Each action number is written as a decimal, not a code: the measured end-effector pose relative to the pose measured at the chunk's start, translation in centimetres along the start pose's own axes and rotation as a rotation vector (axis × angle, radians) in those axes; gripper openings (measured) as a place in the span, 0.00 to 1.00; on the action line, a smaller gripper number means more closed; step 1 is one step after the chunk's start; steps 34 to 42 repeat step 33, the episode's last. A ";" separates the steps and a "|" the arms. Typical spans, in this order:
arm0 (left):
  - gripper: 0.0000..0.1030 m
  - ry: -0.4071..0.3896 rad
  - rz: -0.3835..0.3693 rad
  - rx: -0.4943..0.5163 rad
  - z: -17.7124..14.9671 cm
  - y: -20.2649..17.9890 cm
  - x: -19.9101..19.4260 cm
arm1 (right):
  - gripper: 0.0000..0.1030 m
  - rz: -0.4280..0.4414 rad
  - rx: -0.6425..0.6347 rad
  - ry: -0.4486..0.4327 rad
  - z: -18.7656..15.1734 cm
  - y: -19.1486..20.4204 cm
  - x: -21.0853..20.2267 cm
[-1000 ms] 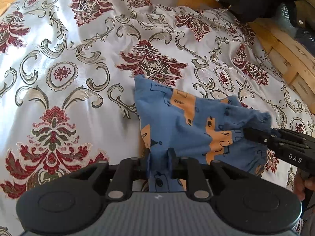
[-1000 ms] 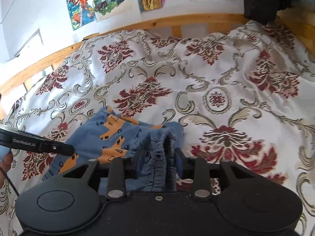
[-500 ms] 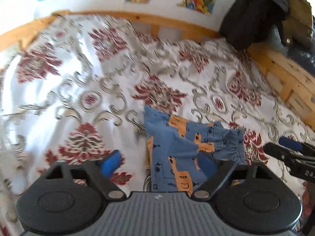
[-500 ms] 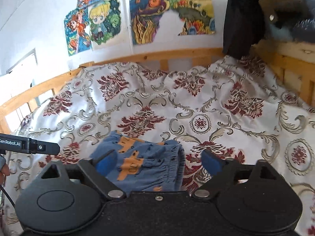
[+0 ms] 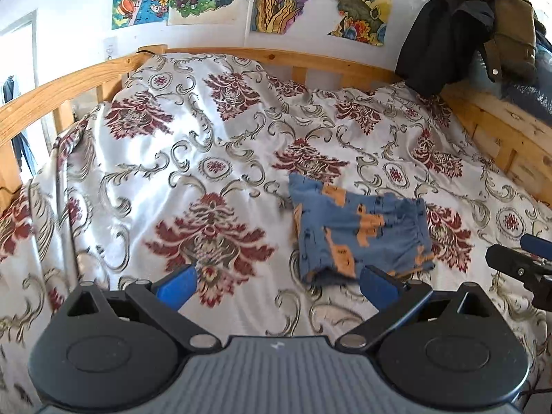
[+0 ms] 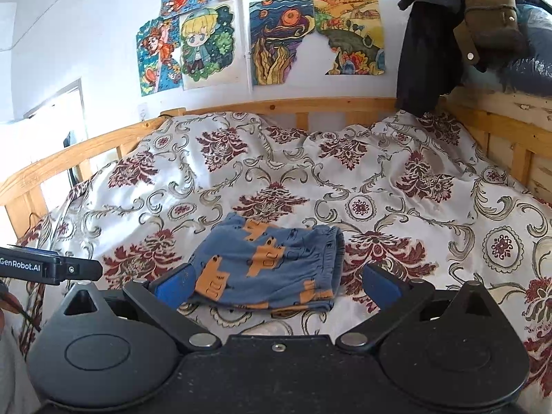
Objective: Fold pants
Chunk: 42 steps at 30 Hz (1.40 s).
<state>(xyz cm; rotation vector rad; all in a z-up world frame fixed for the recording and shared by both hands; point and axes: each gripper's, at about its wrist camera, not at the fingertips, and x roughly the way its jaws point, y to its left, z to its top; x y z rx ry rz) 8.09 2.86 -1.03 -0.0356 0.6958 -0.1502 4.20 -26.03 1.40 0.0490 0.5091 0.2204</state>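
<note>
Both grippers have let go and drawn back: left gripper (image 5: 276,284) and right gripper (image 6: 276,284) gape wide, empty, over folded blue pants (image 6: 267,267) — soft, light; pinch the elastic waistband (image 6: 336,258).

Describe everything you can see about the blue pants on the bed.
The pants are small, soft blue fabric printed with orange shapes, with a gathered elastic waistband along their right edge. They lie folded into a compact, slightly rumpled bundle on the patterned bedspread. Nothing else touches them: both hand-held grippers are open and drawn back.

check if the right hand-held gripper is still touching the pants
Apart. In the right wrist view the right hand-held gripper is open, its blue pads clear of the folded pants lying on the bedspread.
</note>
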 end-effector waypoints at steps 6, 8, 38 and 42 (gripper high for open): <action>1.00 0.010 0.007 -0.023 -0.8 0.4 -0.4 | 0.99 0.003 -0.007 0.002 -0.3 0.3 -0.1; 1.00 0.011 0.008 -0.025 -0.9 0.5 -0.4 | 0.99 0.004 0.000 0.004 -0.3 0.2 -0.1; 1.00 0.038 0.015 0.048 -1.4 0.0 0.3 | 0.99 0.017 0.025 0.035 -1.0 -0.3 0.5; 1.00 0.038 0.015 0.048 -1.4 0.0 0.3 | 0.99 0.017 0.025 0.035 -1.0 -0.3 0.5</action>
